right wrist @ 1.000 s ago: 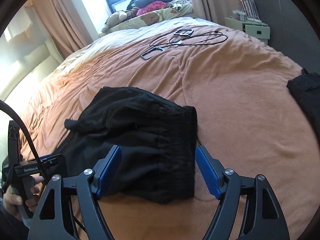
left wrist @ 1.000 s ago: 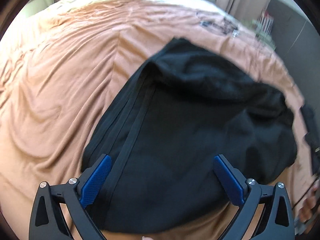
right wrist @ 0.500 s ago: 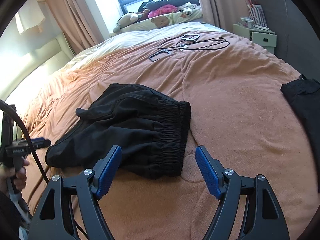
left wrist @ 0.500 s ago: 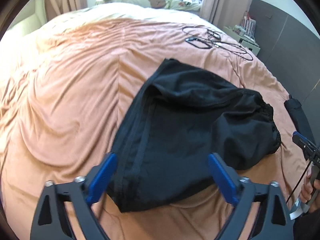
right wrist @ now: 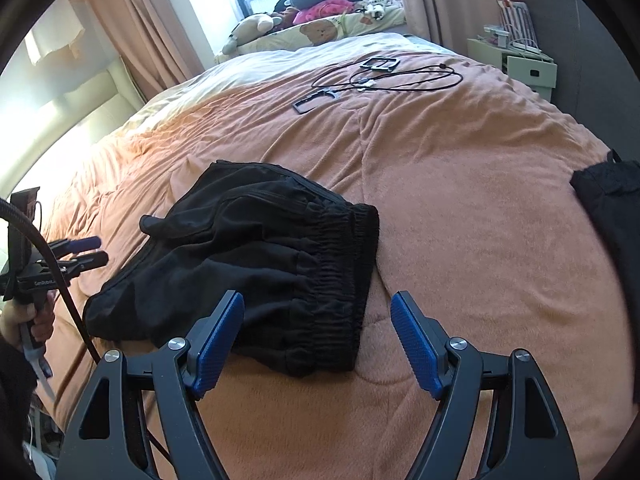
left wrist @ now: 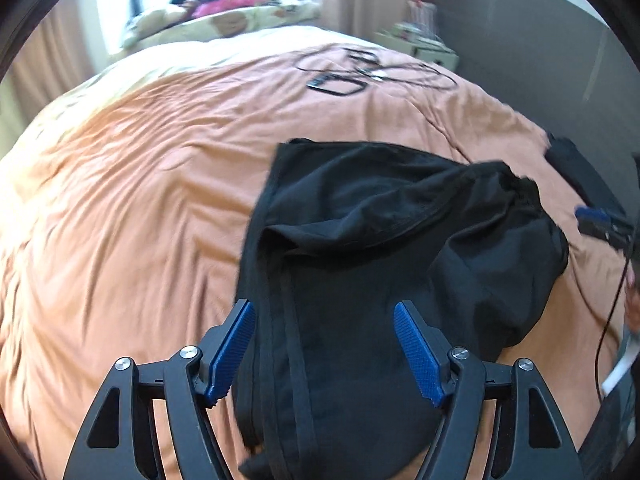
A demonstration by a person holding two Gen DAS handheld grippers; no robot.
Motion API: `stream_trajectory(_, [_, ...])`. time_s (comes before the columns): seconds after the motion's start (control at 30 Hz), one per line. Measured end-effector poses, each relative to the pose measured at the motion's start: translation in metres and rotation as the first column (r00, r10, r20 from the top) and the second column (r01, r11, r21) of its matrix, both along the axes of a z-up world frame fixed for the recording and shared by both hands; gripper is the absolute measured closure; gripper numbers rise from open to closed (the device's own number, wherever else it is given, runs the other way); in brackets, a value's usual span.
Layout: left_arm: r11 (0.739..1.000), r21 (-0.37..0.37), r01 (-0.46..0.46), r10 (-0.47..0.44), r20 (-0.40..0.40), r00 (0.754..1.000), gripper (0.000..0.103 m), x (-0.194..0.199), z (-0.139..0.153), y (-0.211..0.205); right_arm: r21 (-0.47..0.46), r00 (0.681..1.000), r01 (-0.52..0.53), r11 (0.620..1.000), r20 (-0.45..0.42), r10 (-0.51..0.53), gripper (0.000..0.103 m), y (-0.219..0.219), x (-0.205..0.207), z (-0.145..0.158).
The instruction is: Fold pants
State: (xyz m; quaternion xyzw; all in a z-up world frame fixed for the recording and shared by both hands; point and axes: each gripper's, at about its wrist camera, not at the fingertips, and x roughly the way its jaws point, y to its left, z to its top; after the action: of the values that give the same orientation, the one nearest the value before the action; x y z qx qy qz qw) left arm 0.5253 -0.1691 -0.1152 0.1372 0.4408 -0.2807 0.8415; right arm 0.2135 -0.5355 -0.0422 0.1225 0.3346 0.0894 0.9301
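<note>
The left tongs (left wrist: 324,348) are hanging spread wide over the near end of the pants (left wrist: 360,264), gripping nothing. The right tongs (right wrist: 316,340) are likewise standing spread (nothing between them) just short of the elastic waistband (right wrist: 340,276). The black pants are lying bunched on the orange blanket (right wrist: 460,200) covering the bed. Farther off, cables (right wrist: 400,78) are resting near the pillows (right wrist: 320,32).

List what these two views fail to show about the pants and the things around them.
- Pants, left wrist view: near end cut off by the bottom edge; motion blur smears the folds.
- Second dark garment, right wrist view: mostly cut off by the right edge.
- Cables at the far end: too small to identify.
- Underside of the pants: hidden against the blanket.
</note>
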Motion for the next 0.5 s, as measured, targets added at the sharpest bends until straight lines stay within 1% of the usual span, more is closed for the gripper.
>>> stream_trajectory(0.07, [0.999,0.029,0.026,-0.026,-0.005,1.0,0.034,0.008,-0.008,-0.005,-0.011,1.0,-0.007,1.0,-0.003,0.007,0.028,0.004,0.006,-0.001])
stream_trajectory(0.2, [0.996,0.054,0.07,-0.069,-0.009,0.998,0.036,0.025,-0.021,-0.009,-0.028,1.0,-0.02,0.999,-0.016,0.019,0.028,0.008,0.018,-0.004])
stream_trajectory(0.23, [0.994,0.06,0.087,-0.087,-0.007,0.996,0.038,0.027,-0.023,-0.011,-0.033,1.0,-0.022,0.999,-0.018,0.022,0.028,0.009,0.021,-0.005])
stream_trajectory(0.33, [0.988,0.098,0.119,-0.12,0.007,0.993,0.039,0.035,-0.03,-0.017,-0.041,0.999,-0.028,0.999,-0.03,0.027,0.028,0.01,0.03,-0.007])
stream_trajectory(0.43, [0.982,0.111,0.15,-0.153,0.014,0.988,0.04,0.045,-0.036,-0.023,-0.05,0.999,-0.031,0.998,-0.04,0.029,0.028,0.012,0.038,-0.009])
stream_trajectory(0.47, [0.98,0.118,0.162,-0.165,0.018,0.986,0.041,0.048,-0.038,-0.025,-0.049,0.999,-0.034,0.998,-0.043,0.032,0.029,0.012,0.041,-0.01])
stream_trajectory(0.5, [0.977,0.13,0.171,-0.176,0.027,0.984,0.044,0.052,-0.04,-0.028,-0.047,0.998,-0.038,0.998,-0.048,0.036,0.034,0.012,0.044,-0.011])
